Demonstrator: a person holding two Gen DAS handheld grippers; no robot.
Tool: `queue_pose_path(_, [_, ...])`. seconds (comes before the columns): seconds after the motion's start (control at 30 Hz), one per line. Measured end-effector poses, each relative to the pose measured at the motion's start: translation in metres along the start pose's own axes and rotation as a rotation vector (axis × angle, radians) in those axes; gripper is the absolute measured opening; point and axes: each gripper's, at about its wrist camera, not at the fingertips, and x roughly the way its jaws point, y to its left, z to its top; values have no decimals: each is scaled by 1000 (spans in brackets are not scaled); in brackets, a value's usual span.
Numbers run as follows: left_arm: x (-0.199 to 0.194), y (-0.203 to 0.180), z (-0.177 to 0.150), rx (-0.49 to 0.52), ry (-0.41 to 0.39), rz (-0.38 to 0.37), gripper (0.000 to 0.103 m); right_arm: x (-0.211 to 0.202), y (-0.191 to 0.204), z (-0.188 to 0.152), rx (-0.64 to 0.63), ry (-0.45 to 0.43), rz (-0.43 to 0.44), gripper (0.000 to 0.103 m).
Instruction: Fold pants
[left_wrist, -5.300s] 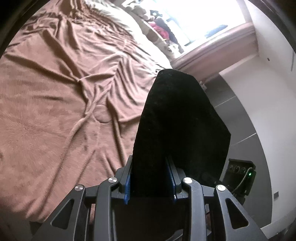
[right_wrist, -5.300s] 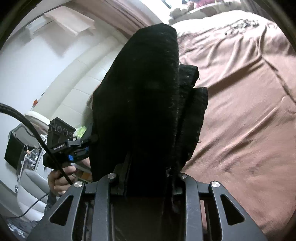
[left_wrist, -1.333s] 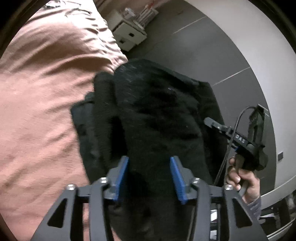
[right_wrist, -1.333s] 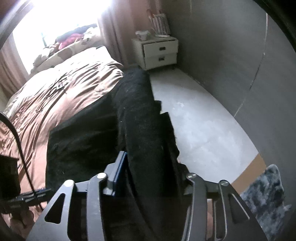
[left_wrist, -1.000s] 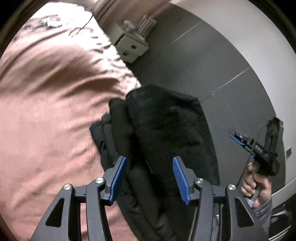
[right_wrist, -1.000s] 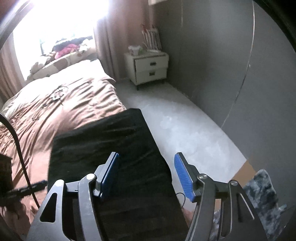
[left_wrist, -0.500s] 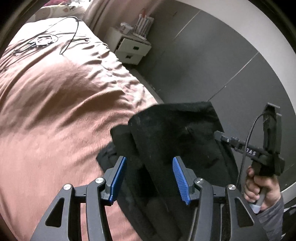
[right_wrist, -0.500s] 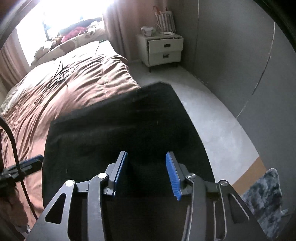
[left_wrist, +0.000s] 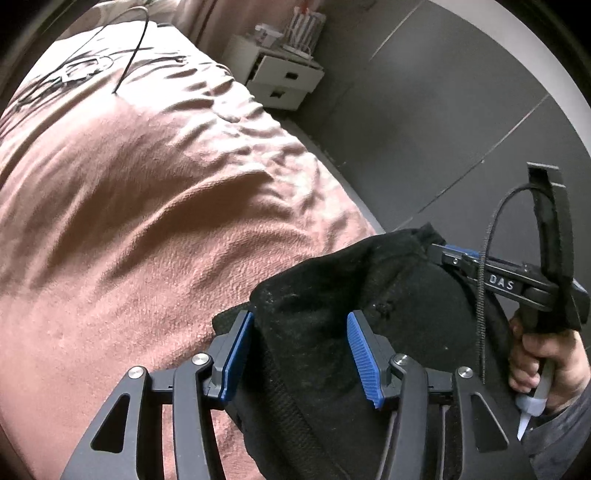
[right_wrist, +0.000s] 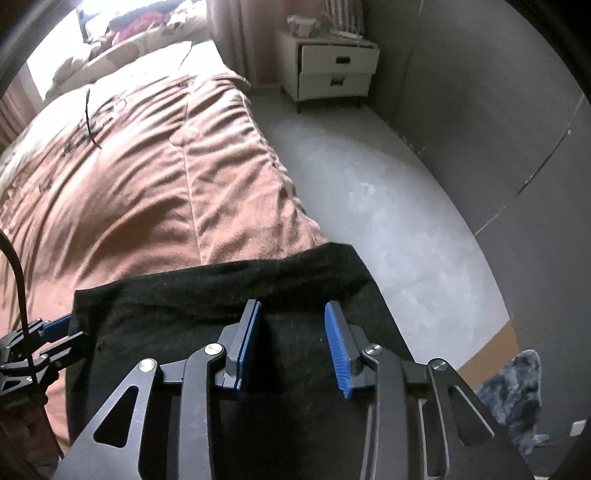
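The black pants (left_wrist: 332, 295) lie folded in a thick stack at the near corner of the bed, also in the right wrist view (right_wrist: 221, 295). My left gripper (left_wrist: 301, 354) is open, its blue pads on either side of the stack's left edge. My right gripper (right_wrist: 291, 339) is open just above the stack's right part, touching no fabric that I can see. In the left wrist view the right gripper (left_wrist: 454, 258) shows at the stack's far right corner.
The pink-brown bedspread (left_wrist: 129, 184) stretches away, with a black cable (left_wrist: 129, 40) on it far off. A white nightstand (right_wrist: 332, 70) stands against the grey wall. Grey floor (right_wrist: 388, 221) runs beside the bed, a dark fluffy rug (right_wrist: 517, 398) at lower right.
Both grippers let go of the pants about a second ago and laid the stack on the bed corner. Since then both have drawn back a little; the right jaws have narrowed.
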Motion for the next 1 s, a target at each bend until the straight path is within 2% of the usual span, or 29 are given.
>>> queue_pose_path(0.1, [-8,-7,-1,8,-1,14,56,18,5,21,1,10,-20,33])
queue_pose_path(0.23, [-24,-14,-9,4,-12,13,56,2,4,18,-8,-35,-21,33])
queue_pose_path(0.6, [-55,-57,-42,69,-2,14,55,-46,-43,-61,14,-14,-9,33])
queue_pose_path(0.73, [-67,-62,-53,76,3,15,55,-55,-63,-87,79,7,19,33])
queue_pose_path(1.0, [-100,-67,-74,93,-13,48,56,-82,-72,-127,90,72,-15,33])
